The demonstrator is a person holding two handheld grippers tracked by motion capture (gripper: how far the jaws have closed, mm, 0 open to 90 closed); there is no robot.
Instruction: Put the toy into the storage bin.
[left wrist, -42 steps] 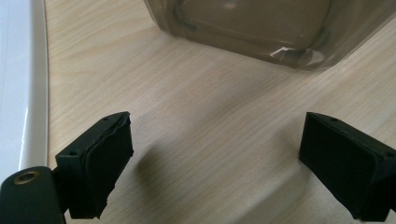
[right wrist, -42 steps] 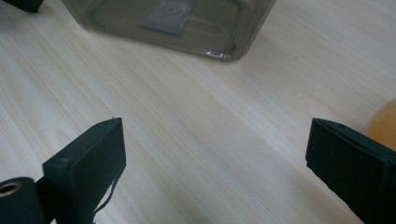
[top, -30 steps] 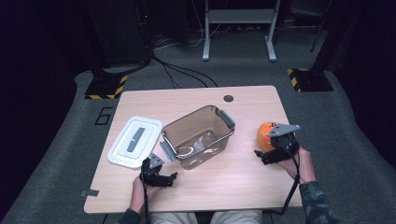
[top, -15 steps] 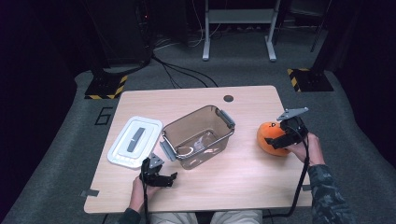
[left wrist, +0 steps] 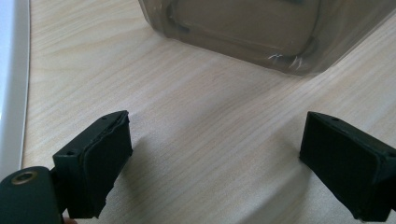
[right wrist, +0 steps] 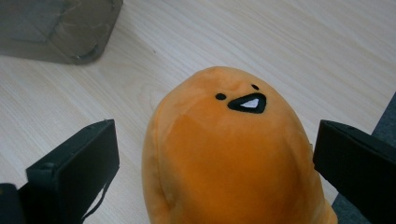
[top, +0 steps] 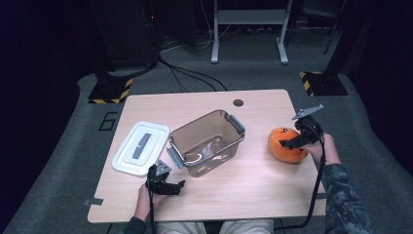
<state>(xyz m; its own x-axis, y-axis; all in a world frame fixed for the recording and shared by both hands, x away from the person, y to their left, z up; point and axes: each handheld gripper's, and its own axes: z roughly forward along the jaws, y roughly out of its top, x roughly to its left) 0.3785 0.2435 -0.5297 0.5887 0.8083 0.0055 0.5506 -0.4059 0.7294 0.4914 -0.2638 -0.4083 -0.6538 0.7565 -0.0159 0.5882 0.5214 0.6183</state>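
Right tongs [right wrist: 215,172] straddle the plush [right wrist: 229,154], jaws wide and just been opening, pads clear of it. Plush sits on the surface [top: 253,185] right of the bin [top: 207,141]. Best to centre, then squeeze gently. Left tongs [top: 168,184] open, empty, near the bin's front. Count: one plush, one bin, one lid [top: 141,147].

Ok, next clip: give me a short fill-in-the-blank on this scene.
1. The right tongs stand open around the ____ plush toy.
2. The white lid lies on the table to the ____ of the clear container in the high view.
3. The left tongs hold ____.

Missing: orange; left; nothing
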